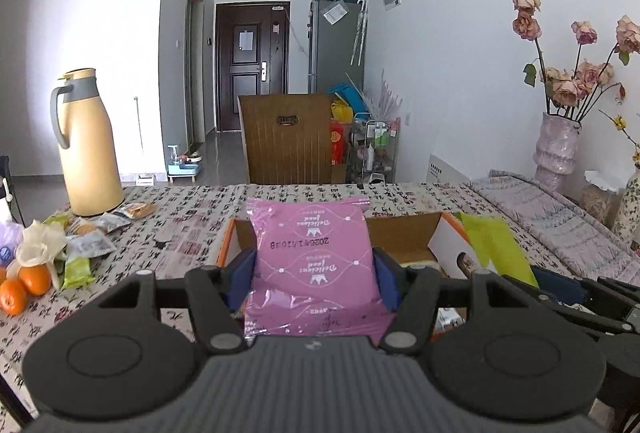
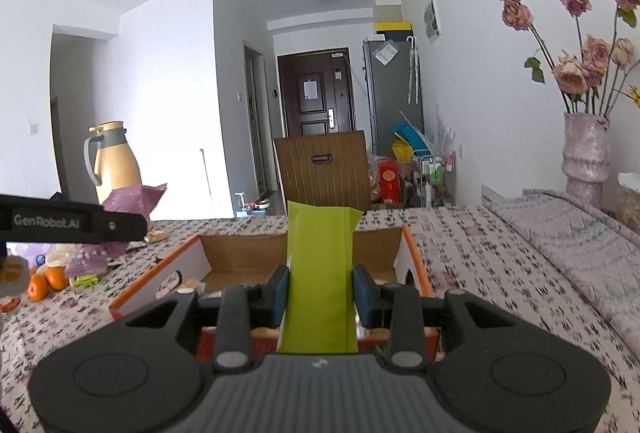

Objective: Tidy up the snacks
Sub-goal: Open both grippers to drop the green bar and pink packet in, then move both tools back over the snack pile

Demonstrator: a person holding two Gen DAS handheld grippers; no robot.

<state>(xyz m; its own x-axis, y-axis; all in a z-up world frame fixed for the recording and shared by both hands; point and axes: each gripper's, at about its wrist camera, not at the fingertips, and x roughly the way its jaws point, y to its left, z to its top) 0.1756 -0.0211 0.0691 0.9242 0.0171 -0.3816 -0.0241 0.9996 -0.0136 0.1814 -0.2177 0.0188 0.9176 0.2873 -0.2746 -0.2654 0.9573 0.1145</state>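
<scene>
The desk [image 1: 192, 217] carries an open box [image 2: 240, 253]. Above it, the left gripper [image 1: 316, 269] clamps a pink packet [image 1: 316, 253] and the right gripper [image 2: 322, 289] clamps a green packet [image 2: 320, 273], each upright between its pads.

Patterned worktop [image 1: 192, 209]: open box [image 1: 404, 233] at centre, jug [image 1: 90, 153] at ten o'clock, snacks [image 1: 86, 233] and oranges [image 1: 24, 285] at nine.
</scene>
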